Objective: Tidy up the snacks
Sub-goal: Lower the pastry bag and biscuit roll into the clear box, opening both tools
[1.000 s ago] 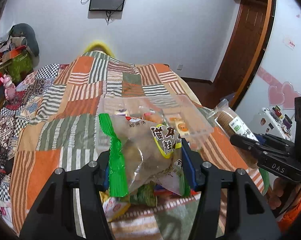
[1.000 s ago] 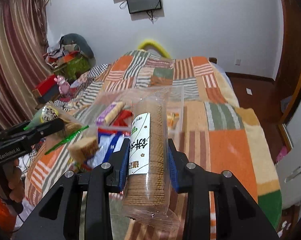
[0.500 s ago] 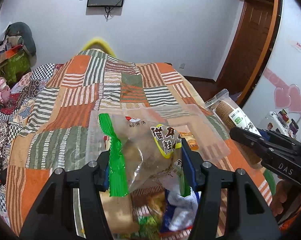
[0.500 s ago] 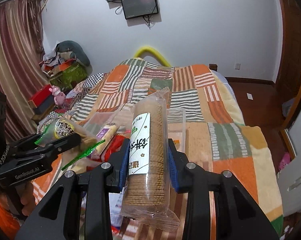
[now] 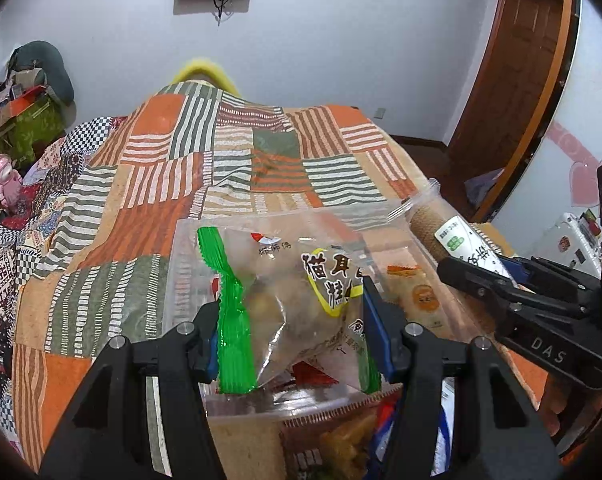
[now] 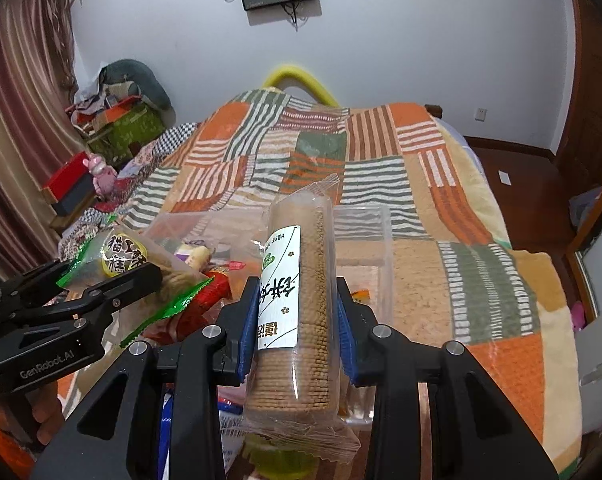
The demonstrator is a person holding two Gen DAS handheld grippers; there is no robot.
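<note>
The clear snack bag with the green edge (image 5: pixel 285 304) is clenched between the left tongs (image 5: pixel 289 332), held above the clear plastic box (image 5: pixel 189 264) on the bed's patchwork blanket (image 5: pixel 149 184). Just to its right, the right tongs (image 6: pixel 297 316) grasp the biscuit roll (image 6: pixel 301 300) upright over the same box (image 6: pixel 381 248). Loose snack packets (image 6: pixel 217 284) lie beneath.
</note>
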